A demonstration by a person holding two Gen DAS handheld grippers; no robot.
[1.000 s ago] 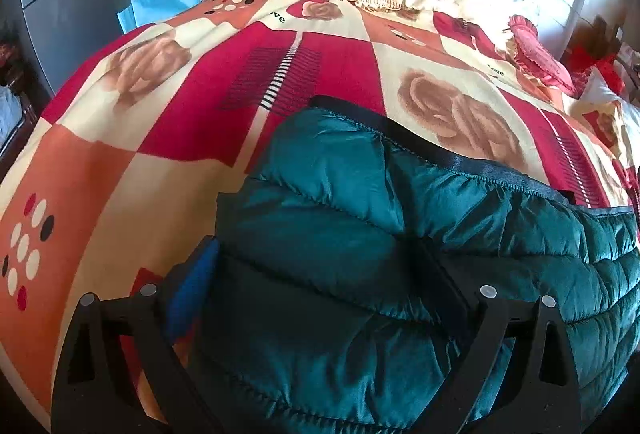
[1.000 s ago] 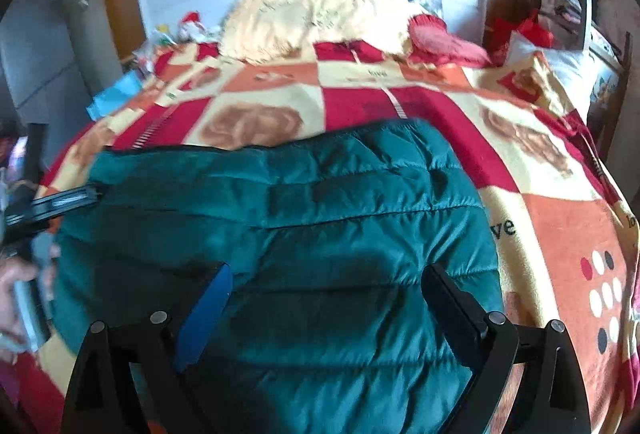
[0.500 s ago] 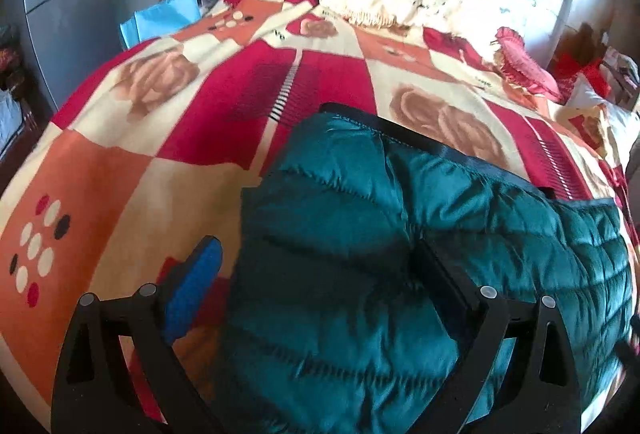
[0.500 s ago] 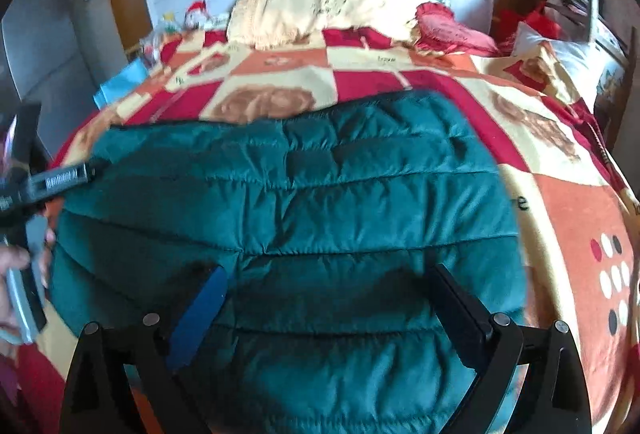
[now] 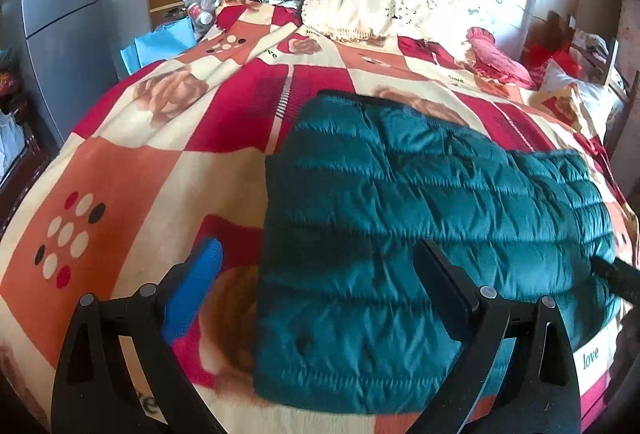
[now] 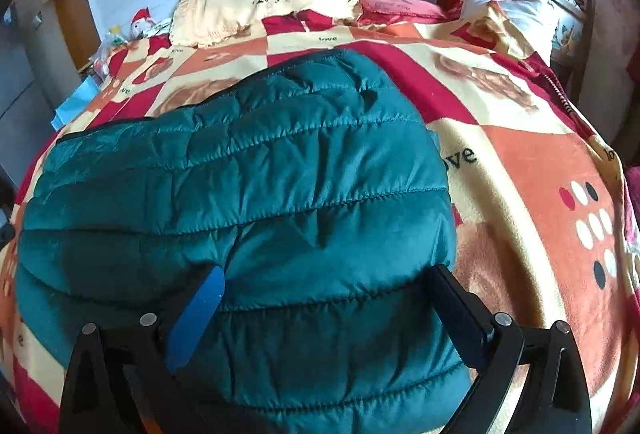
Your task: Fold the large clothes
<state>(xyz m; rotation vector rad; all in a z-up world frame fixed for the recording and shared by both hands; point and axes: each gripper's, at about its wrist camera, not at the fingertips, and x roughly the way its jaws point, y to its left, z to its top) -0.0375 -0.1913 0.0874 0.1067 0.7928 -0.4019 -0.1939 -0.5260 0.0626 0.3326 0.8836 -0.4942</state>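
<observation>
A teal quilted puffer jacket (image 5: pixel 420 202) lies folded into a rough rectangle on the bed, also filling the middle of the right wrist view (image 6: pixel 248 202). My left gripper (image 5: pixel 316 254) hovers open above the jacket's near left edge, nothing between its fingers. My right gripper (image 6: pixel 324 274) hovers open over the jacket's near right part, with fabric below the fingers but not pinched. A dark bar at the right edge of the left wrist view is probably the other gripper (image 5: pixel 616 274).
The bed carries a red, orange and cream patchwork blanket (image 5: pixel 140 174) with rose prints. A cream fringed pillow (image 5: pixel 360 6) and a red cushion (image 5: pixel 496 58) lie at the headboard. A grey cabinet (image 5: pixel 52 14) stands left; a blue bag (image 5: pixel 160 42) sits beside the bed.
Both grippers have pulled back and up from the jacket, so more of it and the blanket shows. The jacket lies flatter and stays on the bed.
</observation>
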